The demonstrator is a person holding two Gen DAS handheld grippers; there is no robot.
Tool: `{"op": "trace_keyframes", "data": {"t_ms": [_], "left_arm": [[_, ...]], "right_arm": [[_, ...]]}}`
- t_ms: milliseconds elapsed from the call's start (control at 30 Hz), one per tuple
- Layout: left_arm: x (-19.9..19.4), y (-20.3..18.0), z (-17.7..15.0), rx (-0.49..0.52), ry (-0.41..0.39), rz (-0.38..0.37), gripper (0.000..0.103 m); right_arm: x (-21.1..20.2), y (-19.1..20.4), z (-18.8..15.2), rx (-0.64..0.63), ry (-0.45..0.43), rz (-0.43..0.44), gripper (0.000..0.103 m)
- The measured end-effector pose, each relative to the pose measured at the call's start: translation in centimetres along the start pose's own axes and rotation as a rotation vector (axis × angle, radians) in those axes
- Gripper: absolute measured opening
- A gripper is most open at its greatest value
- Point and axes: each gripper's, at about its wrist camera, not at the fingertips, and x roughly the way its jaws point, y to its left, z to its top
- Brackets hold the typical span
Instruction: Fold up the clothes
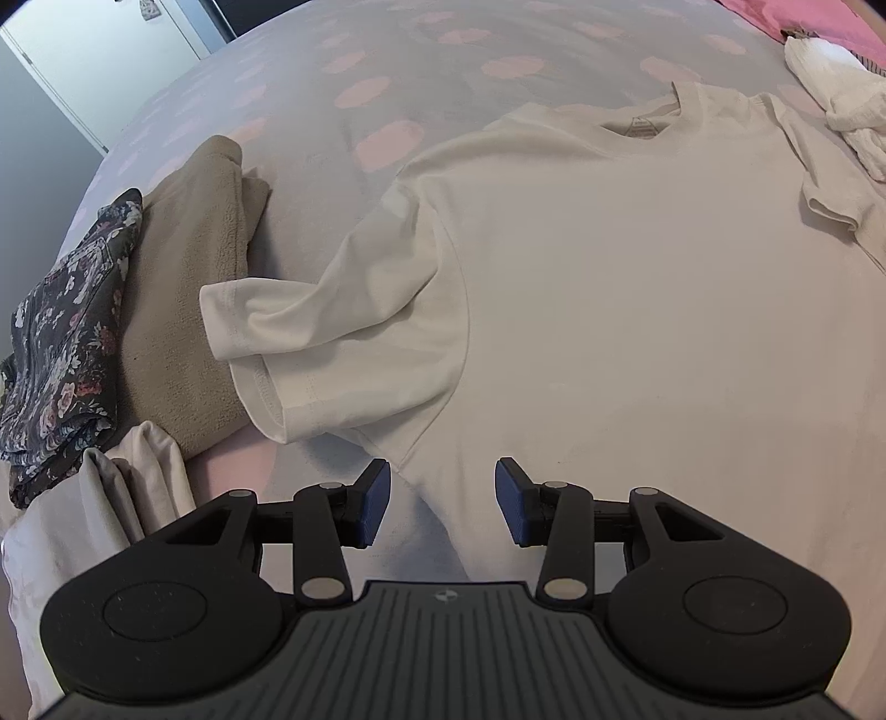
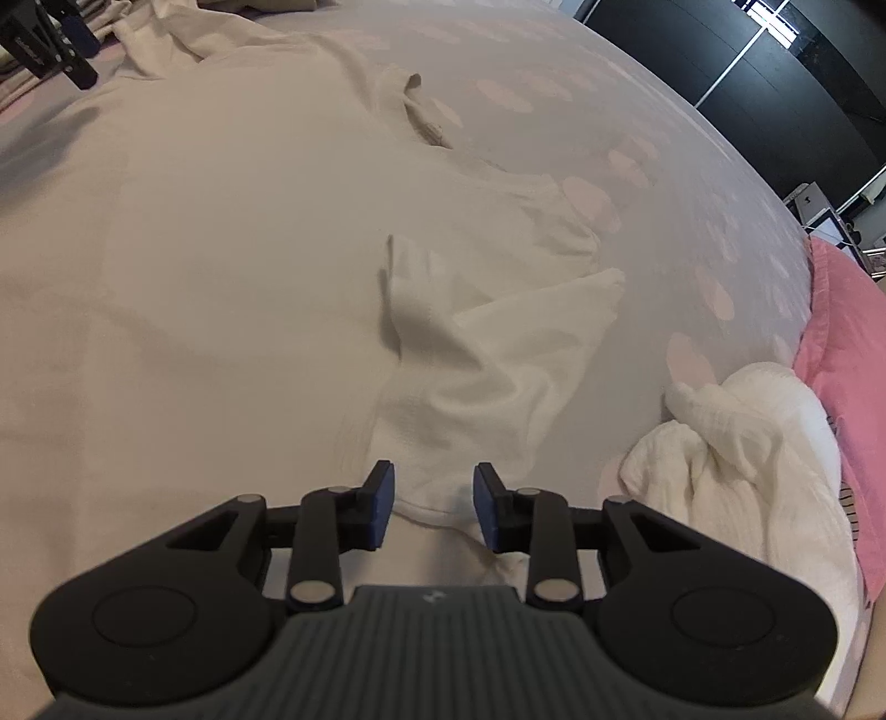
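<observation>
Down at the bottom of the left wrist view, the left hand-held gripper has its blue pads apart and nothing between them, just over the side of the white T-shirt. In the right wrist view, the right hand-held gripper is also spread wide, with a crumpled sleeve of the shirt under the gap.

At the left of the left view, a pale cloth lies near the bottom. Above it sit a folded flowery dark garment and a folded tan garment, just beside the shirt's other sleeve. At the lower right of the right view, a rumpled white towel lies beside a pink pillow.

Everything rests on a bed with a grey sheet with pink dots. Far back in the right view are dark glass doors.

The T-shirt lies spread flat across the middle of the bed, collar at the far end, sleeves wrinkled.
</observation>
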Motion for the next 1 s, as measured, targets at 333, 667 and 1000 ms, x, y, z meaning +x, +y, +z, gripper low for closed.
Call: {"op": "trace_keyframes", "data": {"t_ms": [333, 667, 1000], "left_arm": [[-0.1, 0.0, 0.1, -0.004, -0.004, 0.006, 0.040], [-0.3, -0.2, 0.1, 0.006, -0.007, 0.006, 0.040], [0.0, -0.3, 0.1, 0.007, 0.001, 0.010, 0.040]], "right_arm": [[2.2, 1.6, -0.5, -0.084, 0.075, -0.039, 0.002], [0.8, 0.4, -1.4, -0.173, 0.187, 0.015, 0.004], [-1.8, -2.2, 1.9, 0.083, 0.000, 0.090, 0.033]]}}
